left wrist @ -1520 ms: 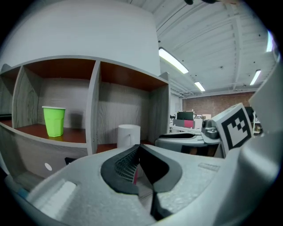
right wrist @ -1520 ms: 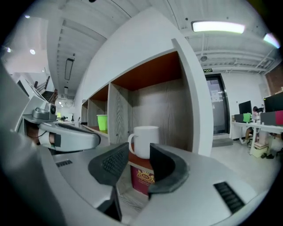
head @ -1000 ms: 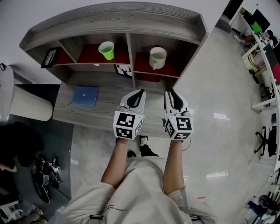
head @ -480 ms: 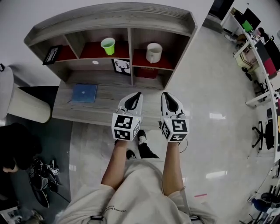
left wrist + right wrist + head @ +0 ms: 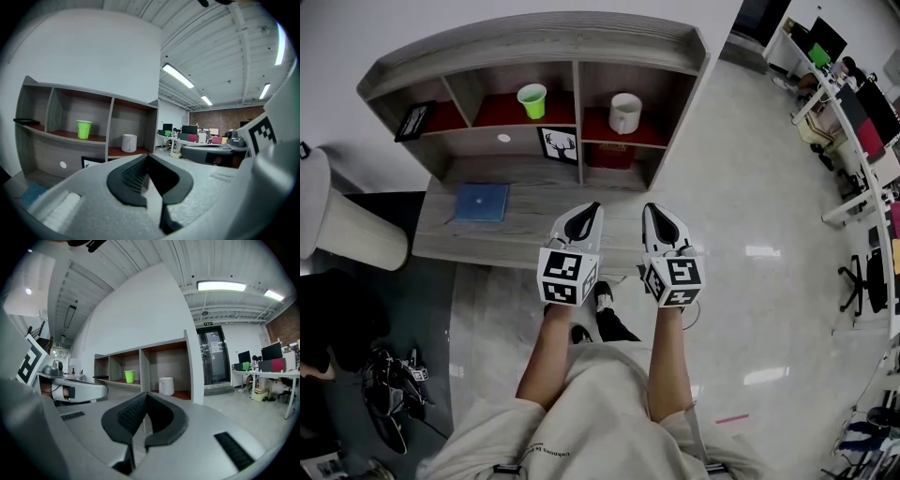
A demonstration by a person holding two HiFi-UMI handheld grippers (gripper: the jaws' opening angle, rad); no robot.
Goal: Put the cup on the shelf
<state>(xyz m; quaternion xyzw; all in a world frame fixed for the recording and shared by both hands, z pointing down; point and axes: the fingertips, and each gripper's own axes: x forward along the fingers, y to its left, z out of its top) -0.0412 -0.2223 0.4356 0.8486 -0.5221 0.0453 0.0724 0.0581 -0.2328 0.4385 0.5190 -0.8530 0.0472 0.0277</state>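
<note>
White cup (image 5: 624,112) stands on shelf (image 5: 581,56), in right box. Green cup (image 5: 532,100) in box beside it. Both grippers over worktop (image 5: 525,225), well apart from white cup. Left gripper (image 5: 594,206): fingers shut tight, nothing between. Right gripper (image 5: 650,208): fingers just closed, nothing between.

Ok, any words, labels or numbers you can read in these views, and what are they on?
No text reads clearly.
Shirt hem print: too small to read.
Green sign over the door: too small to read.
Framed picture: a deer's head, no words.
Marker cubes: square patterns only, no letters.
</note>
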